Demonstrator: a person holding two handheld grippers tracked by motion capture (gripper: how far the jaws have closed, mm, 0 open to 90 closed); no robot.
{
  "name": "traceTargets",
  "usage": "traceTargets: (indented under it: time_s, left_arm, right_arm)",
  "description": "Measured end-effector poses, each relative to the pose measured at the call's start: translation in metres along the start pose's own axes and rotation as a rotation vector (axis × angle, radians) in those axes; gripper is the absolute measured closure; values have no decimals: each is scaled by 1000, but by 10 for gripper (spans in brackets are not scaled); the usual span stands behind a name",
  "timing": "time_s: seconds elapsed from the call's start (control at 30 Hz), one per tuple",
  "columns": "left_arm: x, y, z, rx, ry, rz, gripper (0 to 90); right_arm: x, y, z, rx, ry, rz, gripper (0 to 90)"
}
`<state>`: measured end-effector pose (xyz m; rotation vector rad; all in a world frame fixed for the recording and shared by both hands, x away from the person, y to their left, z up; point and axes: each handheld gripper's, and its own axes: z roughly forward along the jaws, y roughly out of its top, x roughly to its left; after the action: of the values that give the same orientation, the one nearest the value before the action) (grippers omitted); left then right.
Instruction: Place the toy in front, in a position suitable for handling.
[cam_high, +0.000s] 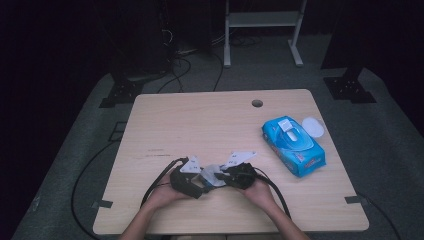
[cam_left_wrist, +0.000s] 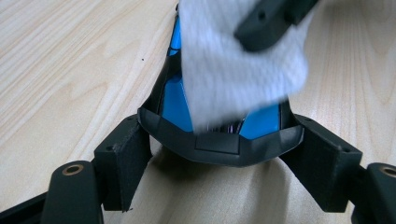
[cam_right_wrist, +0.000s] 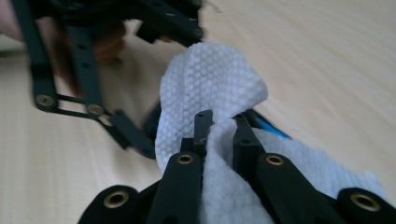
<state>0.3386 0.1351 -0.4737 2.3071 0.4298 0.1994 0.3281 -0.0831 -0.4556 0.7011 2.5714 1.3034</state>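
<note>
High view: left gripper (cam_high: 192, 181) and right gripper (cam_high: 235, 175) meet tip to tip near the table (cam_high: 210, 125) front edge, white wipe (cam_high: 212, 175) bunched between them; blue wipes pack (cam_high: 294, 145) well off to the right gripper's far side.

Left gripper view: jaws clamped on a black-and-blue object (cam_left_wrist: 219, 135), can't tell what; wipe draped over its far part.

Right gripper view: jaws pinched narrow on the wipe (cam_right_wrist: 210, 93), the left gripper just beyond.
</note>
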Motion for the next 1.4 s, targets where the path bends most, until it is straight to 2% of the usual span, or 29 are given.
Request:
traceTargets:
  time_s: [0.03, 0.07, 0.13, 0.17, 0.23, 0.33, 0.37, 0.4, 0.43, 0.47, 0.57, 0.63, 0.73, 0.83, 0.87, 0.9, 0.97, 1.0, 1.03, 1.07, 1.1, 1.17, 1.27, 1.3, 1.33, 1.37, 1.4]
  left_arm:
    - [0, 0, 0, 4, 1, 3, 247]
    - [0, 0, -1, 4, 1, 3, 248]
    - [1, 0, -1, 5, 0, 5, 248]
    - [0, 0, -1, 1, 0, 0, 248]
    - [1, 0, -1, 5, 0, 2, 248]
    - [2, -1, 0, -1, -9, -6, 248]
    - [2, -1, 0, 1, -7, -2, 248]
    - [1, 0, 0, 3, -5, -1, 249]
    - [1, 0, 0, 3, -4, 0, 249]
    - [1, 0, 0, 3, -4, 0, 248]
    - [1, 0, 0, 4, -3, 0, 249]
    - [1, -1, -1, 4, -6, -2, 249]
    - [1, -1, -1, 5, -2, 2, 250]
    - [1, 0, 0, 0, -2, 2, 250]
    - [1, 0, 0, 0, -2, 2, 250]
    - [1, 0, 1, -2, -3, 1, 250]
    - [1, 0, 1, -2, -3, 0, 250]
    - [1, 0, 1, -1, -3, 0, 250]
    - [1, 0, 0, 6, 2, 2, 250]
    - [2, -1, -1, 4, -3, 1, 249]
    - [2, -2, -1, 5, -2, 6, 251]
    - [1, -1, -1, 7, 5, 9, 252]
    - [0, -1, 1, -3, 1, 4, 253]
    - [1, -1, 1, -1, 1, 7, 253]
    - [1, -1, 1, -1, 1, 7, 253]
    - [1, -1, 0, 2, 3, 9, 253]
    - [1, -1, 0, 2, 3, 9, 253]
  right_arm:
    - [9, 3, 10, 5, 29, -20, 831]
    - [13, 5, 15, 18, 45, -32, 830]
    - [16, 9, 19, 28, 43, -52, 831]
    - [14, 10, 19, 33, 47, -50, 831]
    - [8, 10, 14, 27, 20, -42, 832]
    - [-5, 8, 4, 20, 7, 13, 835]
    - [-6, 8, 1, 16, -46, 3, 835]
    - [-8, 9, 0, 14, -57, 3, 834]
    - [-9, 9, 0, 5, -43, 31, 834]
    - [-9, 9, 0, 5, -43, 31, 834]
    - [0, 14, 14, 17, 0, 8, 832]
    - [5, 17, 17, 25, -7, -25, 832]
    - [-1, 13, 11, 33, -11, -15, 832]
    - [-9, 5, -3, 21, -59, 4, 834]
    - [-9, 5, -3, 21, -59, 4, 834]
    - [-9, 4, -6, 19, -78, 8, 833]
    - [-4, 4, -2, 13, -58, 5, 833]
    - [3, 6, 4, 20, -27, -10, 833]
    - [8, 6, 9, 26, -18, -29, 831]
    - [16, 7, 14, 25, -29, -61, 830]
    - [18, 9, 15, 32, -36, -81, 830]
    - [14, 7, 13, 28, -14, -58, 832]
    - [3, 2, 2, 17, -14, -39, 835]
    - [1, 1, -3, 17, -41, -42, 836]
    - [1, 1, -3, 17, -41, -42, 836]
    - [-8, -5, -14, 30, -68, -32, 834]
    - [-11, -8, -18, 31, -82, -24, 834]
